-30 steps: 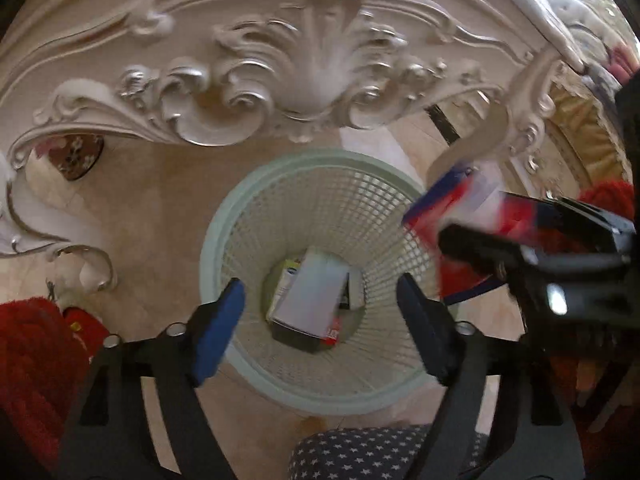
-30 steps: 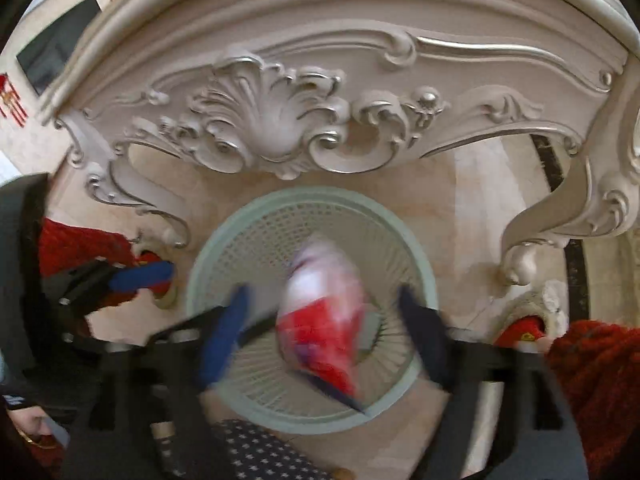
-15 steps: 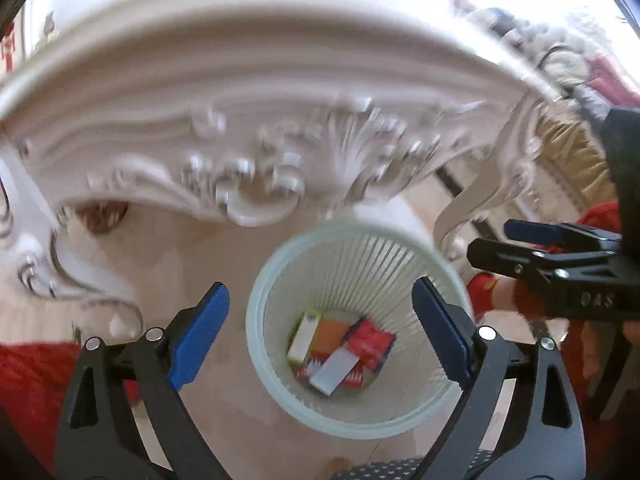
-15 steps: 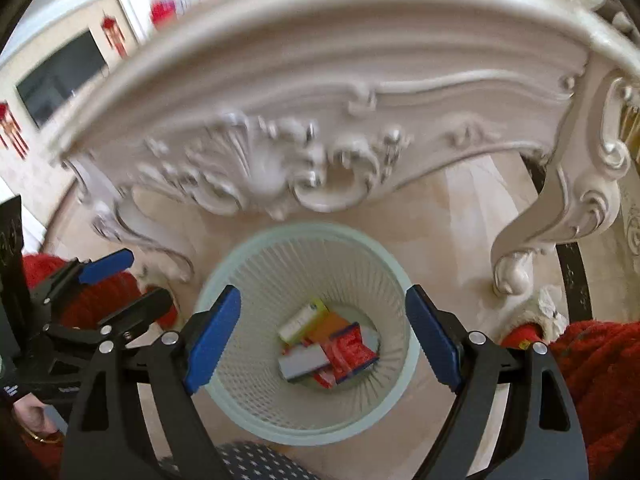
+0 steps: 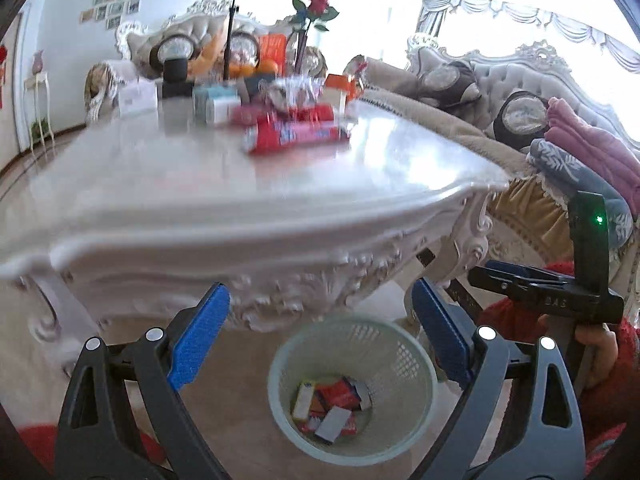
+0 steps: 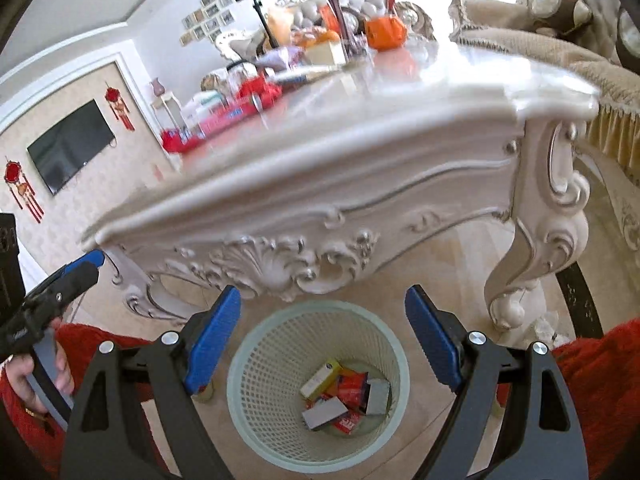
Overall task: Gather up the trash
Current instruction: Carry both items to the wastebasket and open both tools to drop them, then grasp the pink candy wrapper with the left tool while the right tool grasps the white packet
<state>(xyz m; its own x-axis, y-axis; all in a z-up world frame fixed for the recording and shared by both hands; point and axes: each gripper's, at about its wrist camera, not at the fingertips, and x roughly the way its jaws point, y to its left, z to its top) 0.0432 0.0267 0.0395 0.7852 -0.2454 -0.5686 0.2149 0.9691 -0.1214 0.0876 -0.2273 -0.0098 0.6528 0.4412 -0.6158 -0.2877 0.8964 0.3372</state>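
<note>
Trash (image 5: 328,404) sits at the bottom of the pale green mesh basket (image 5: 416,364) on the floor, just in front of the carved white table (image 5: 240,200). Through the left wrist camera I see small cartons and red wrappers piled there, low in my frame between my blue pads. My left gripper (image 5: 320,344) hangs above the basket with its jaws spread wide and nothing between them. On the tabletop lies a red packet (image 5: 294,136), blurred, with more clutter and a rose in a vase (image 5: 316,4) behind it. At the right edge I see my right gripper (image 5: 520,280) from the side, held by a hand (image 5: 596,356) in a red sleeve.

Through the right wrist camera, the same basket (image 6: 244,368) is centred below me, under the table's carved apron (image 6: 280,256), with a yellow-and-white carton (image 6: 320,378), a grey one and red wrappers inside. My right gripper (image 6: 322,340) is also wide apart and holds nothing. One curved table leg (image 6: 532,256) stands to the right of the basket. At the left edge my left gripper (image 6: 60,280) shows, gripped by a hand (image 6: 24,372).
</note>
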